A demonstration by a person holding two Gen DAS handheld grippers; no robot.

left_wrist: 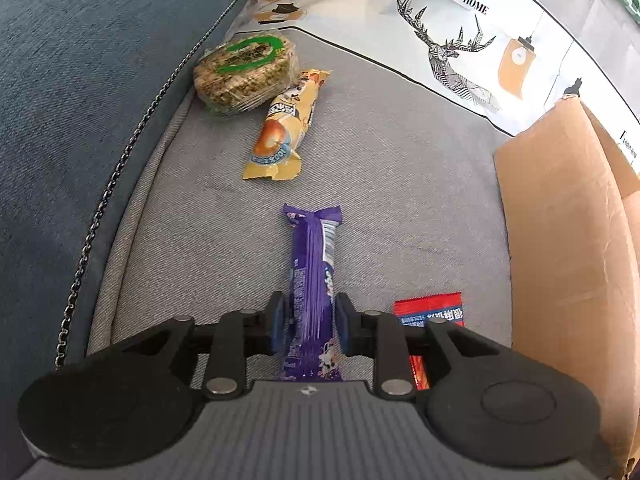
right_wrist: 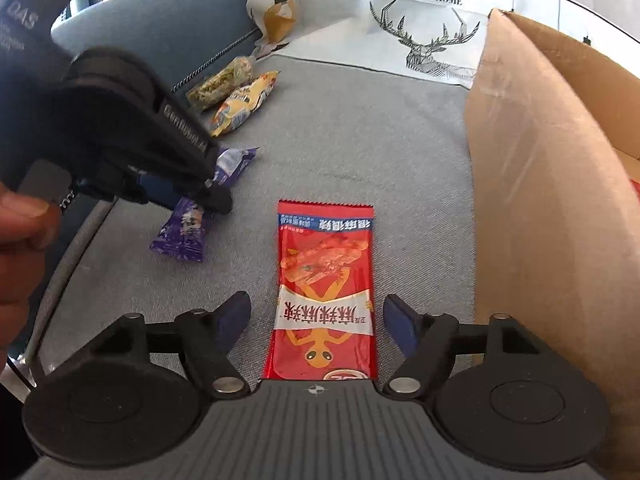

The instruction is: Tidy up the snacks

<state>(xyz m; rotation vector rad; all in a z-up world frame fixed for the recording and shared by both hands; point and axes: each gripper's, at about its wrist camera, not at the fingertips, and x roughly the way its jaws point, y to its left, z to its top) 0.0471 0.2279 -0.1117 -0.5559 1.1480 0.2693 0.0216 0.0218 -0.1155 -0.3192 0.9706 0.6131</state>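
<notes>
**Grey sofa, snacks scattered**

Grey cushion (left_wrist: pixel 400 184) carries four snacks beside a box (right_wrist: pixel 532 184). The left gripper (left_wrist: pixel 310 326) is clamped on the purple bar (left_wrist: pixel 314 276) at 6 o'clock. The right gripper (right_wrist: pixel 316 320), spread wide, straddles the red packet (right_wrist: pixel 325 280). At 11 o'clock lie a yellow packet (left_wrist: pixel 282 130) and a rice cake (left_wrist: pixel 245 72).

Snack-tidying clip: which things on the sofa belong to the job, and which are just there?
Job:
- purple bar, between the left gripper fingers
- red packet, between the open right gripper fingers
- yellow snack
- green-label cake
- cardboard box

Lying about:
- deer-print cushion
- metal chain
</notes>
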